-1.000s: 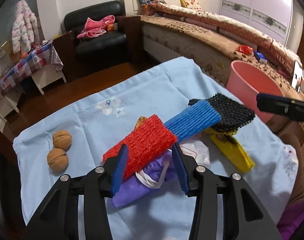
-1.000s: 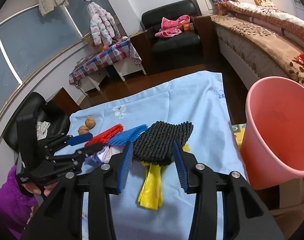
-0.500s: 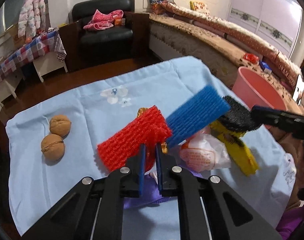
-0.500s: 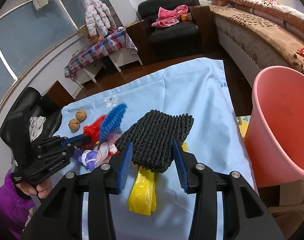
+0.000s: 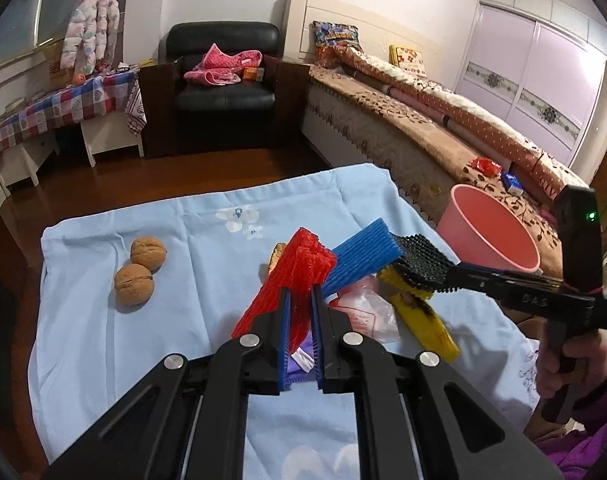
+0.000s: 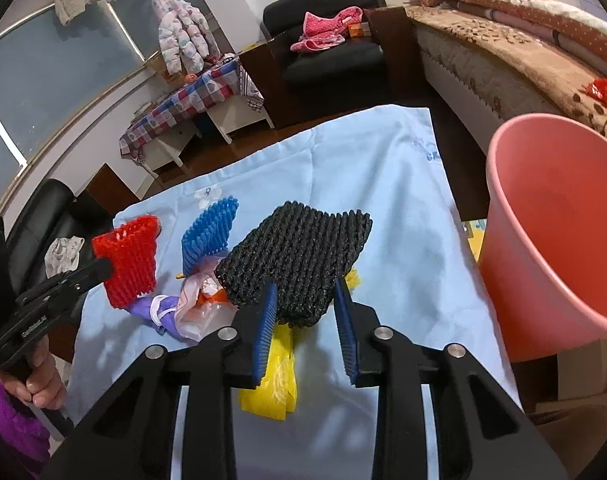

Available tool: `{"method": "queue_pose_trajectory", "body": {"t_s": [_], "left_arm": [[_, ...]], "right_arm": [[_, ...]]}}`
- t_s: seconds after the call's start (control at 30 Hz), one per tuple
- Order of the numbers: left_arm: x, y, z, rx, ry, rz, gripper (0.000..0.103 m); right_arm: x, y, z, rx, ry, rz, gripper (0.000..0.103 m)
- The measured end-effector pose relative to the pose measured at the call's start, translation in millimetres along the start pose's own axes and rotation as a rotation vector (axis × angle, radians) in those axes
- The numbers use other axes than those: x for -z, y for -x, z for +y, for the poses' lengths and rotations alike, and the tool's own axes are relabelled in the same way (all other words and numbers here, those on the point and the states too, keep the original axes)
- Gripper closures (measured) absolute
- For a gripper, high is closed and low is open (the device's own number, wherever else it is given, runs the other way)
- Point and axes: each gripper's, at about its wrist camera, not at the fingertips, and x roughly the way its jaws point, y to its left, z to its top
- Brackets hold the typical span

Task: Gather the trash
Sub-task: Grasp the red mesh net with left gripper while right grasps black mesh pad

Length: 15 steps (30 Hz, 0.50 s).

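Red net (image 5: 303,264) lifted; right gripper (image 5: 435,280) reads "DAS".

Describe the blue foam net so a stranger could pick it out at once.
Find the light blue cloth, then the litter heap near its bucket-side edge. The blue foam net lies tilted between the red foam net and the black foam net, the only one of the three that no gripper holds.

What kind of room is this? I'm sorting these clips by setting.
Most likely a home bedroom: a made-up bed along the wall, a wardrobe with sliding doors behind it, and a black armchair with clothes on it.
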Motion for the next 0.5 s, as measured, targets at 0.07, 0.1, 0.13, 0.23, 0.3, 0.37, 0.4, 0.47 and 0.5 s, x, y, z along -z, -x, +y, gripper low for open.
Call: {"method": "queue_pose_trajectory", "body": {"t_s": [0.07, 0.1, 0.13, 0.23, 0.3, 0.37, 0.4, 0.47, 0.5], "left_arm": [[1, 5, -2, 0.0, 0.008, -0.009, 0.094], [1, 6, -5, -0.002, 0.01, -0.013, 0.094], [1, 8, -6, -0.003, 0.011, -0.017, 0.094], [2, 16, -10, -0.007, 0.016, -0.034, 0.094], [3, 23, -10, -0.009, 0.021, -0.047, 0.094], [4, 28, -10, -0.007, 0.028, -0.053, 0.094], [5, 31, -11, -0.006, 0.031, -0.058, 0.094], [5, 35, -13, -0.007, 0.033, -0.066, 0.094], [5, 37, -14, -0.005, 0.035, -0.068, 0.094]], "right_arm": [[1, 1, 1, 0.005, 0.01, -0.006, 0.091], [1, 2, 1, 0.004, 0.013, -0.01, 0.093], [1, 4, 1, 0.001, 0.015, -0.015, 0.093], [2, 13, 3, 0.001, 0.02, -0.043, 0.094], [2, 18, 4, -0.001, 0.023, -0.059, 0.094], [3, 25, 6, -0.003, 0.034, -0.081, 0.095], [3, 30, 6, 0.0, 0.039, -0.093, 0.095], [3, 36, 7, 0.001, 0.041, -0.109, 0.095], [3, 40, 7, -0.001, 0.038, -0.118, 0.095]]}}
